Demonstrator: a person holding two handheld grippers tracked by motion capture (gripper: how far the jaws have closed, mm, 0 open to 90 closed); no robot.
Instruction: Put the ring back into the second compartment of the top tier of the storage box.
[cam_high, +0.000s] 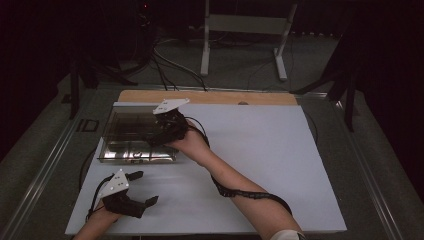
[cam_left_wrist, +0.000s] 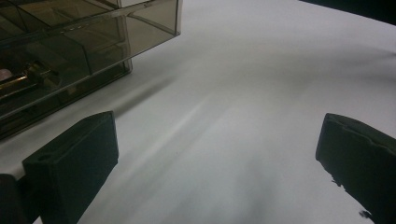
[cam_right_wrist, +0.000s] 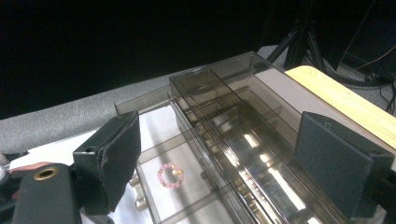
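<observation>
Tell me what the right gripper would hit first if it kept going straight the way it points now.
Most likely the clear box: the right gripper has its open jaws standing either side of the box's upper part, which lies dead ahead. Depth is unclear, so how soon it would touch cannot be told.

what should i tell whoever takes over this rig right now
Right gripper: open, nothing between its fingers, poised over the smoky clear organizer box at the white mat's far left.
Left gripper: open, holding nothing, near the mat's near left corner.
Done: a pink bead ring lies in the box's pulled-out drawer.
Left: probably closing that drawer; the open right gripper is nearest.
</observation>
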